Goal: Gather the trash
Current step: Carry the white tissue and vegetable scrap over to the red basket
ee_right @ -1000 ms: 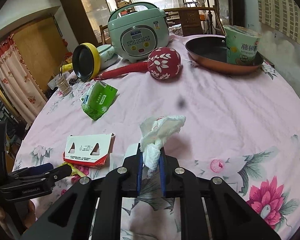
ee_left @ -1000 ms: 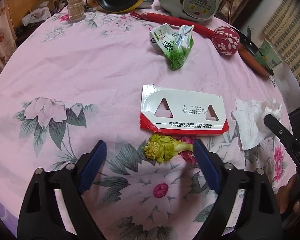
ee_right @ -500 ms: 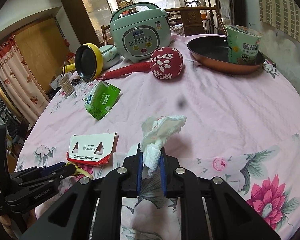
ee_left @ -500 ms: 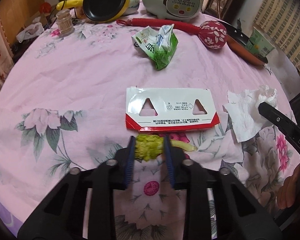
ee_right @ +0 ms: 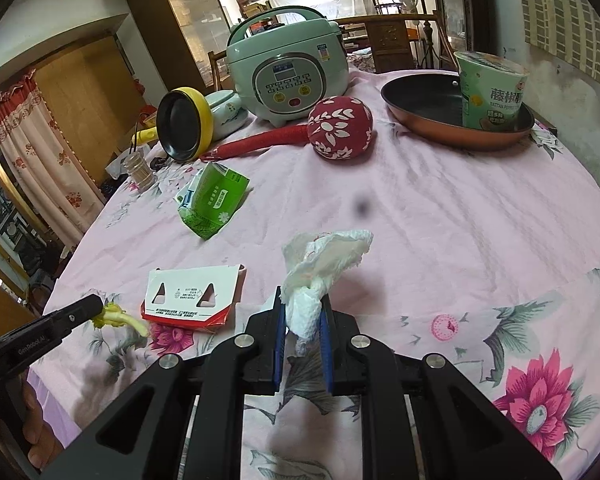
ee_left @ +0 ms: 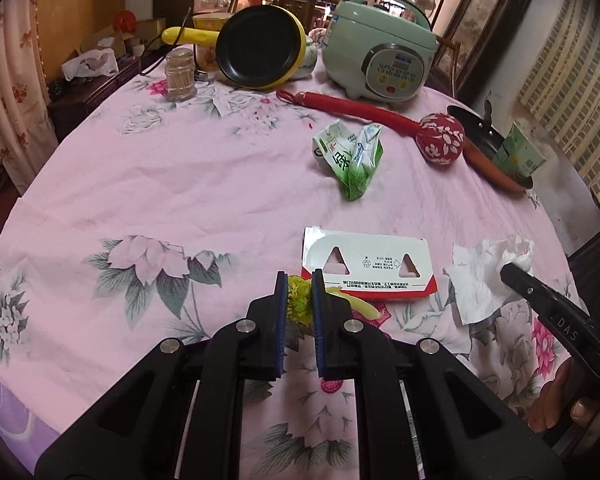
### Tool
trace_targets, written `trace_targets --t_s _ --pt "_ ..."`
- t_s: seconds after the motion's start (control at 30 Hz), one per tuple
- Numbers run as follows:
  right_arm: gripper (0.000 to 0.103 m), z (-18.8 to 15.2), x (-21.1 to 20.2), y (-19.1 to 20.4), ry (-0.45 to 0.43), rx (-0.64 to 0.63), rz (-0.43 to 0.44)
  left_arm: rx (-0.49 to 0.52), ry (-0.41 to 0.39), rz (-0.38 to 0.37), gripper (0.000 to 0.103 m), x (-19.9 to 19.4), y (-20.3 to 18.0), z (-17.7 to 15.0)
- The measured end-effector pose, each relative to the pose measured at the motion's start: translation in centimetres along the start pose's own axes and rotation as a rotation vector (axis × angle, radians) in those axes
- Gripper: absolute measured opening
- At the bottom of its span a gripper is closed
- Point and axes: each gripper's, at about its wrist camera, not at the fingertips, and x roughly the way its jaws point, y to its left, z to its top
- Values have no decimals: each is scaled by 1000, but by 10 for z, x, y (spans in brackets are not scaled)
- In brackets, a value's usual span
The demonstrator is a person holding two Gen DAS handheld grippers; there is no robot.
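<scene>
My left gripper [ee_left: 299,285] is shut on a yellow-green vegetable scrap [ee_left: 298,300], held just above the pink flowered tablecloth [ee_left: 180,184]; the scrap also shows in the right wrist view [ee_right: 118,316]. My right gripper [ee_right: 302,303] is shut on a crumpled white tissue [ee_right: 320,264], which also shows in the left wrist view [ee_left: 488,272]. A flattened red-and-white carton [ee_left: 370,268] lies between them, seen too in the right wrist view [ee_right: 192,294]. A crumpled green packet [ee_left: 352,156] lies farther back, visible from the right as well [ee_right: 212,200].
At the back stand a green rice cooker [ee_left: 380,64], a yellow-rimmed pan [ee_left: 258,52], a toothpick jar [ee_left: 180,74] and a red massage hammer [ee_left: 440,140]. A copper frying pan [ee_right: 432,116] holds a green noodle cup [ee_right: 492,92] at the right.
My left gripper closed from wide open onto the vegetable scrap and lifted back slightly. My right gripper stays shut on the tissue, nearly still.
</scene>
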Motion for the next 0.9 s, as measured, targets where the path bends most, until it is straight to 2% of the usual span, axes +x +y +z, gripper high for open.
trace_targets --t_s 0.3,0.33,0.4,0.5,0.57,0.7,0.73,0.77,0.8,0.9 --pt "14 -3 -7 16 6 -59 65 -18 -14 9 13 -19 8 -10" --pt "14 -4 -6 17 17 -65 62 -14 -23 16 13 -26 9 -15" --pt "15 -10 3 20 95 -99 46 -5 -38 31 13 -39 12 -25" --pt "20 -20 17 23 167 -123 14 -15 -55 44 13 -62 22 -42" --pt "28 -23 24 26 174 -135 -7 -32 -67 47 13 -76 32 -52" --pt "30 -26 30 25 165 -125 -31 -90 -99 47 13 -105 55 -71" --pt "30 -26 30 24 160 -117 -28 -103 -106 46 13 -111 60 -76" --pt "15 -25 30 24 158 -111 -26 -125 -113 44 13 -118 68 -81" --pt "7 -25 31 24 156 -105 -23 -140 -117 42 13 -122 74 -85" --pt "6 -24 18 24 113 -88 -14 -174 -120 47 13 -131 88 -97"
